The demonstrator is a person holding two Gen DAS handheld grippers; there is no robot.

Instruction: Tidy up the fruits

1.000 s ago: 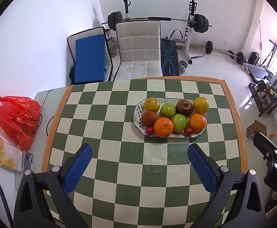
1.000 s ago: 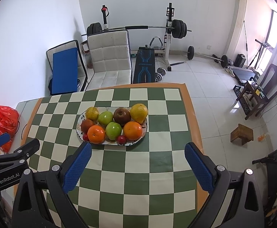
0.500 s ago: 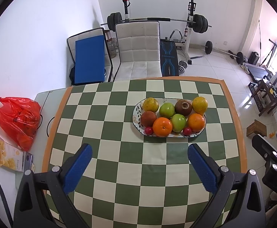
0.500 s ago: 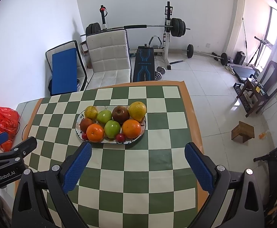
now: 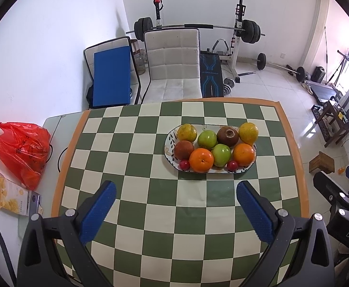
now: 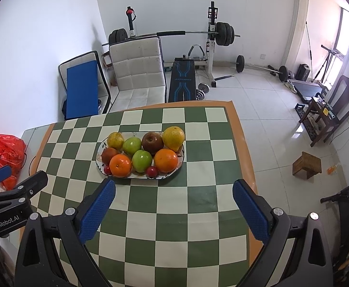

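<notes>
A: Starting at the left, what sits on the desk (image 5: 150, 205)?

B: At its left edge, off the checked cloth, a red plastic bag (image 5: 22, 148) and a snack box (image 5: 4, 198) nearer the camera.

A: And the left tongs (image 5: 175, 190)?

B: Spread wide, holding nothing, above the near squares of the cloth.

A: The fruit?

B: All on an oval plate (image 5: 170, 141) toward the far middle of the desk: a yellowish citrus (image 5: 187, 132), two green apples (image 5: 207, 139), a brownish-red apple (image 5: 227, 136), two oranges (image 5: 201, 159), two small red fruits (image 5: 184, 164).

A: The right tongs (image 6: 174, 189)?

B: Also spread and empty, above the cloth short of the plate, which lies ahead and to their left.
</notes>
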